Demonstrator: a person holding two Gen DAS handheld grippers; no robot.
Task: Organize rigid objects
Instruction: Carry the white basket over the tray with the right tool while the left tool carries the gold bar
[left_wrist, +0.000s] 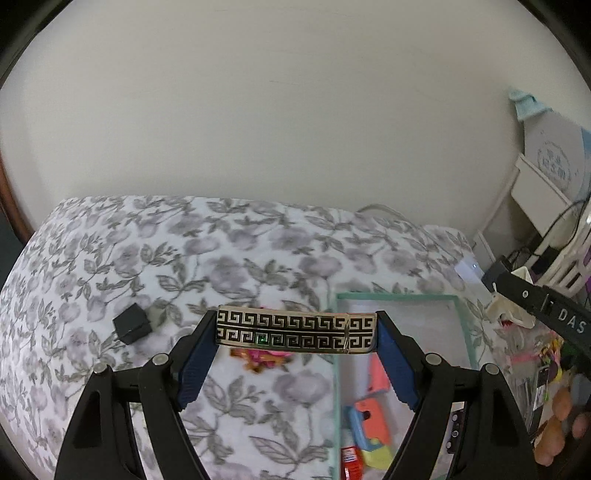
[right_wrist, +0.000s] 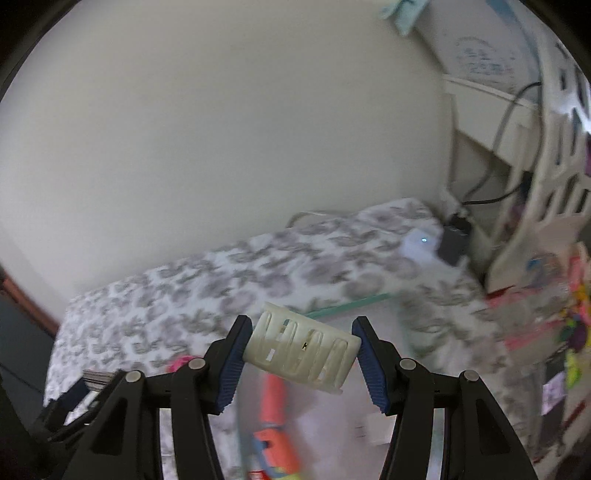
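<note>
On the floral bedsheet (left_wrist: 110, 258) a small black cube (left_wrist: 132, 324) lies at the left, apart from everything else. The left gripper (left_wrist: 296, 332) is clamped on a flat box with a gold-and-black Greek-key pattern (left_wrist: 296, 331), held above the sheet just left of the green-rimmed clear bin (left_wrist: 399, 295), which holds orange, blue and yellow pieces. Further right, the right gripper (right_wrist: 301, 349) pinches a tilted cream slotted plastic piece (right_wrist: 303, 350) above the bin; a white lattice basket (right_wrist: 561, 129) stands beyond.

floral bed (left_wrist: 229, 258) carries black cube (left_wrist: 132, 323) and green-rimmed tray (left_wrist: 399, 296).
</note>
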